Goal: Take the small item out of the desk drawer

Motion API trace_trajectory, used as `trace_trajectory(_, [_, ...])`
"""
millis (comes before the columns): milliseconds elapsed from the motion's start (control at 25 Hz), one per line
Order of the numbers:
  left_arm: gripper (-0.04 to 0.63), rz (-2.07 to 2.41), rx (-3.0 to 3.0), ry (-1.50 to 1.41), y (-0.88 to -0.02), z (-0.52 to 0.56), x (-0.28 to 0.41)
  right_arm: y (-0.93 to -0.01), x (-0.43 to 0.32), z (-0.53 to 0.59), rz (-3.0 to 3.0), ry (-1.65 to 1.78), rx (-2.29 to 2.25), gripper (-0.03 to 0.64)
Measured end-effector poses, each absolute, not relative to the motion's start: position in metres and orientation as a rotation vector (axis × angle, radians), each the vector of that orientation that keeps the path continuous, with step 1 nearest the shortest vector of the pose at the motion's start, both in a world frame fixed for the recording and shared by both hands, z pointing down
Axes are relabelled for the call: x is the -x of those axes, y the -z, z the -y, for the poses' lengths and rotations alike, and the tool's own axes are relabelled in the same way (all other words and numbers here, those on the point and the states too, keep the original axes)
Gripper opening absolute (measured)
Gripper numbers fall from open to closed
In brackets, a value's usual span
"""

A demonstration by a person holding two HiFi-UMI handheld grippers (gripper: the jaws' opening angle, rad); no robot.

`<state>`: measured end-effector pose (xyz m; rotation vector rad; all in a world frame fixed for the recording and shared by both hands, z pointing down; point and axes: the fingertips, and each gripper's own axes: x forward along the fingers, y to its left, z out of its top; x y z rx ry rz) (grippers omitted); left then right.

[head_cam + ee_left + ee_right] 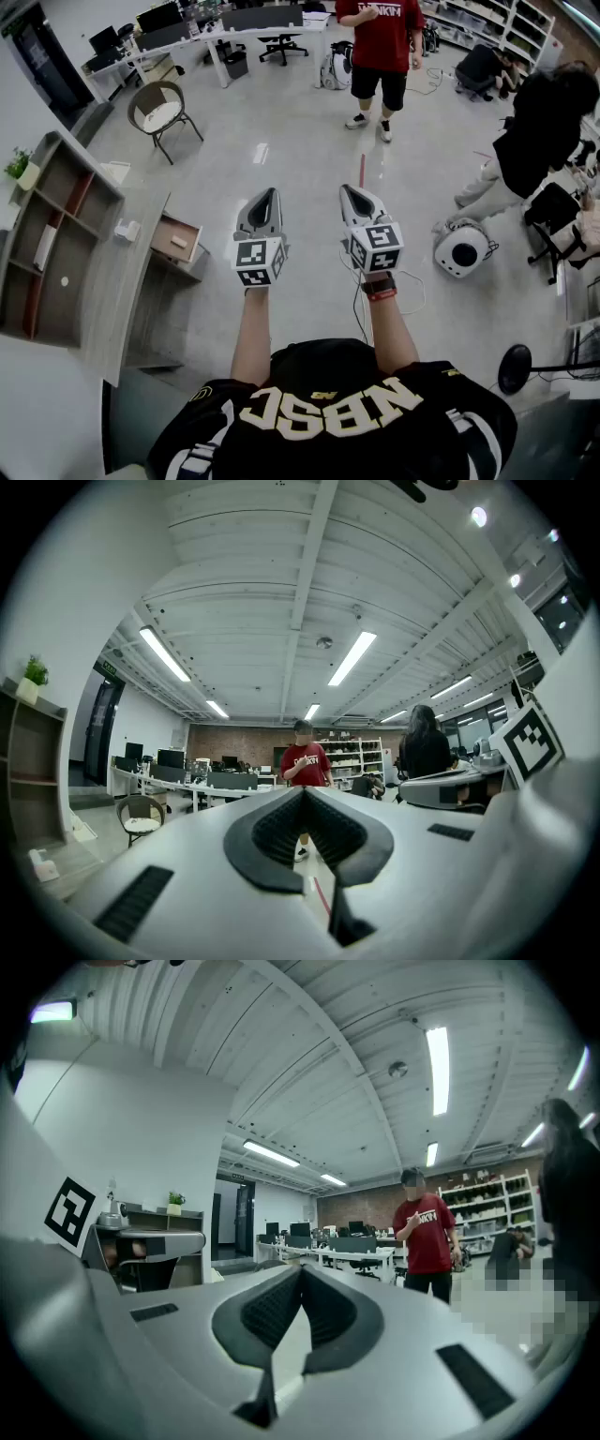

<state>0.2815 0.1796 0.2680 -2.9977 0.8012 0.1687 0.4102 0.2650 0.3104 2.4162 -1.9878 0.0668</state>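
1. Presently found the left gripper and the right gripper held out side by side, roughly level, over open floor; judged a neutral carry posture, not a reach.
2. Read the left jaws in the left gripper view: tips pressed together, nothing between. Same on the right: fully closed, empty. Probably closed for lack of anything within reach.
3. Located the desk drawer at the left of the head view, pulled out from the desk, well apart from both grippers; judged open for access from above.
4. Could not make out the small item inside the drawer: too small, or hidden by the drawer wall. Saw a small white object on the desk top just beside the drawer; cannot tell whether relevant.
5. Judged task not begun: next calls for turning left, parting one pair of jaws, reaching down into the drawer.
6. Noted a person in a red shirt ahead, off the route to the desk.
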Motion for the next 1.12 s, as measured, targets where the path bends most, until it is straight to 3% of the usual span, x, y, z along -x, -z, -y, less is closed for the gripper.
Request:
trace_trajectory(680, [0.014, -0.925, 3.019, -0.143, -0.303, -0.134, -0.176, -0.333, -0.303, -0.201, 2.111, -0.146, -2.314, 0.008])
trace_trajectory(1120, [0.014, -1.294, 2.918, -0.135, -0.319, -0.035, -0.131, -0.353, -0.258, -0.079, 2.385, -0.204, -1.993, 0.008])
